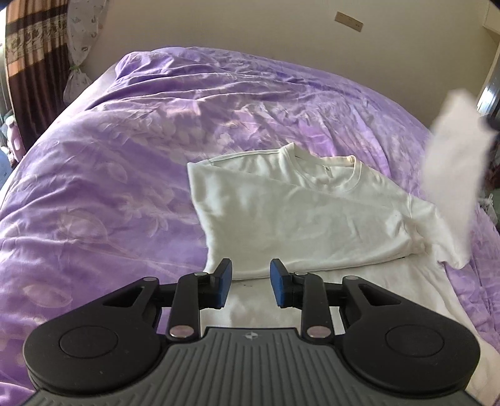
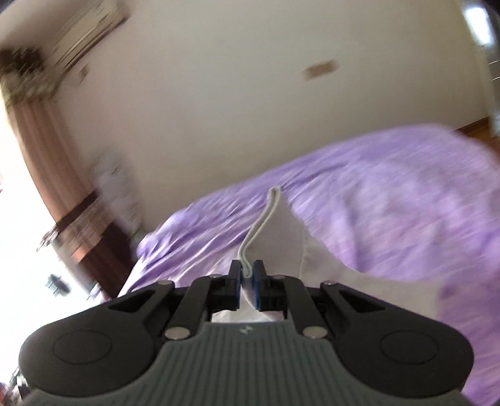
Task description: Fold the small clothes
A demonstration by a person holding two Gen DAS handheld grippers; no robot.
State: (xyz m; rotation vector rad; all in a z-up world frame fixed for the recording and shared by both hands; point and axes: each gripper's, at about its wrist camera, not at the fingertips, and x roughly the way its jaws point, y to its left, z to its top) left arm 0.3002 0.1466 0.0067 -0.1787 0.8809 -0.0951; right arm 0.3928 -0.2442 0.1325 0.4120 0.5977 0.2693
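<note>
A white T-shirt (image 1: pixel 297 215) lies partly folded on the purple bed cover (image 1: pixel 125 156), collar toward the far side. My left gripper (image 1: pixel 250 282) is open and empty, just above the shirt's near folded edge. My right gripper (image 2: pixel 247 282) is shut on the shirt's right sleeve (image 2: pixel 275 237) and holds it lifted off the bed. In the left wrist view the lifted sleeve (image 1: pixel 453 175) shows blurred at the right edge. The right wrist view is motion-blurred.
The bed cover (image 2: pixel 390 203) fills most of both views. A cream wall (image 1: pixel 250 25) stands behind the bed. Brown curtains (image 1: pixel 31 47) and a tied white drape (image 1: pixel 81 47) hang at the far left. A wooden floor (image 2: pixel 478 128) shows at far right.
</note>
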